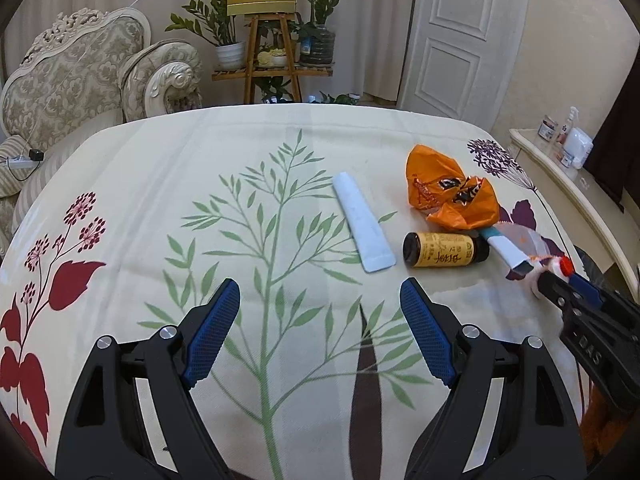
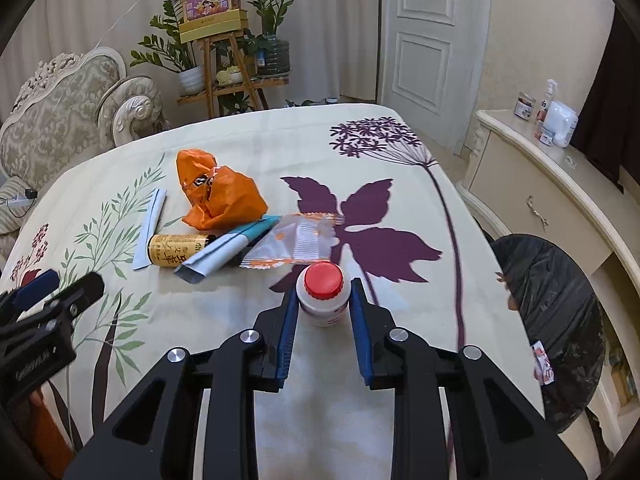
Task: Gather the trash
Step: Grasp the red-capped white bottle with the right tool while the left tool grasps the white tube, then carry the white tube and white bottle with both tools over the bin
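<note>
right tongs (image 2: 324, 304) closed on small white bottle (image 2: 323, 296) | left tongs (image 1: 320, 316) wide open, empty | lift straight, keep bottle upright, carry to black bin (image 2: 560, 280)

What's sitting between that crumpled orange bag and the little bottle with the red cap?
In the right wrist view, a clear wrapper with orange print lies between the orange bag and the red-capped bottle, beside a flattened tube.
</note>
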Available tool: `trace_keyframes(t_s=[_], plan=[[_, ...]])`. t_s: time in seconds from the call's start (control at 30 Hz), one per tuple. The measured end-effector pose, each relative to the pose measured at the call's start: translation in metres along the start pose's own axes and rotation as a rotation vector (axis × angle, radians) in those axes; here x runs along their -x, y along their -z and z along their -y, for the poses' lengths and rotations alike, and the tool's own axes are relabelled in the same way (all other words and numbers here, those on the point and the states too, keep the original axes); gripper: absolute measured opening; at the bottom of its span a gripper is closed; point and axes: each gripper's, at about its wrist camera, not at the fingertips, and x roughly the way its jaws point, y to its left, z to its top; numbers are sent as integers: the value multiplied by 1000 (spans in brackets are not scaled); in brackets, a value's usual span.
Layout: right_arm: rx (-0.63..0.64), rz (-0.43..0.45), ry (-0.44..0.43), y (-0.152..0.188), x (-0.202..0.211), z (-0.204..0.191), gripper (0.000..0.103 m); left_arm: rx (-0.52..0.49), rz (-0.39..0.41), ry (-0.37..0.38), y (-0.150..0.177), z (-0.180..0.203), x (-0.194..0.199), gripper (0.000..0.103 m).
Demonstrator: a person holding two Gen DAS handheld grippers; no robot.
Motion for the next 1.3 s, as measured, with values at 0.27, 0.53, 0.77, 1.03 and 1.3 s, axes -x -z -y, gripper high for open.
trace_keyframes(t_s=[0.27, 0.53, 0.77, 1.03, 1.3], plan=[[-15, 25, 17, -3, 12, 18, 27, -16, -4, -11, -19, 9, -18, 80], [-39, 34, 18, -12, 6, 30, 27, -23, -44, -49, -40, 14, -48, 80], [-49, 30, 1, -15, 2, 32, 27, -24, -128, -29, -43, 12, -71, 59], [-53, 26, -3, -12, 2, 35, 27, -68, -98, 47, -31, 13, -59, 21], [-55, 23, 2, -3, 7, 35, 27, -44, -39, 60, -18, 4, -36, 21]])
